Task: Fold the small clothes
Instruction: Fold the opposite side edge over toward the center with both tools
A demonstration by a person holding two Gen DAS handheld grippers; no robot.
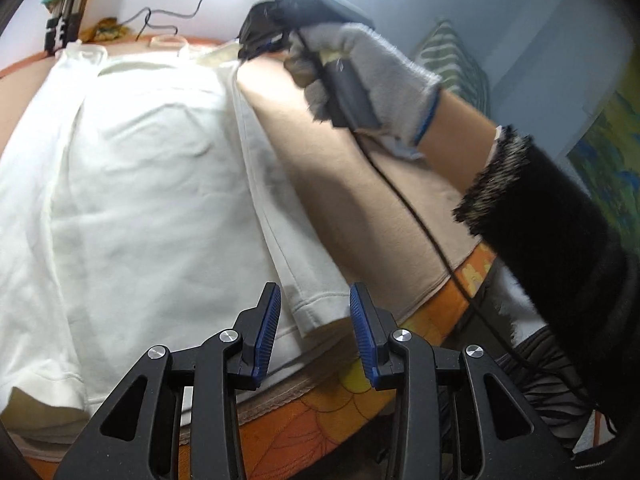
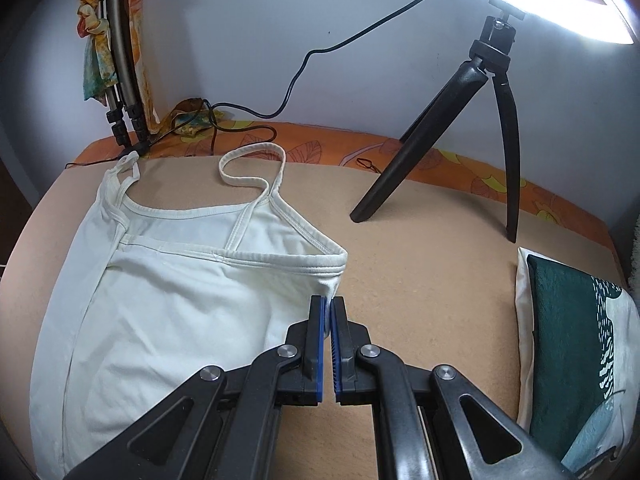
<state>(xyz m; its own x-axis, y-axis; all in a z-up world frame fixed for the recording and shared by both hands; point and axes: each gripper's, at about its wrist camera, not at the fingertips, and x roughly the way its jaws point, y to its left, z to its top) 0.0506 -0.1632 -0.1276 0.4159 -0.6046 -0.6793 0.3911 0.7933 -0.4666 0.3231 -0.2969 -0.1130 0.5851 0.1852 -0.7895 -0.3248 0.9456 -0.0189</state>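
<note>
A white strappy top lies flat on the beige cloth, straps at the far end. My left gripper is open, its blue pads on either side of the hem corner at the top's right edge, near the front of the surface. My right gripper is shut on the top's right edge just below the armpit seam. In the left wrist view the right gripper, held by a grey-gloved hand, sits at the far right corner of the top.
A black tripod with a ring light stands on the beige cloth at the far right. A folded green and white garment lies to the right. A second stand and cables are at the far left. An orange patterned sheet edges the surface.
</note>
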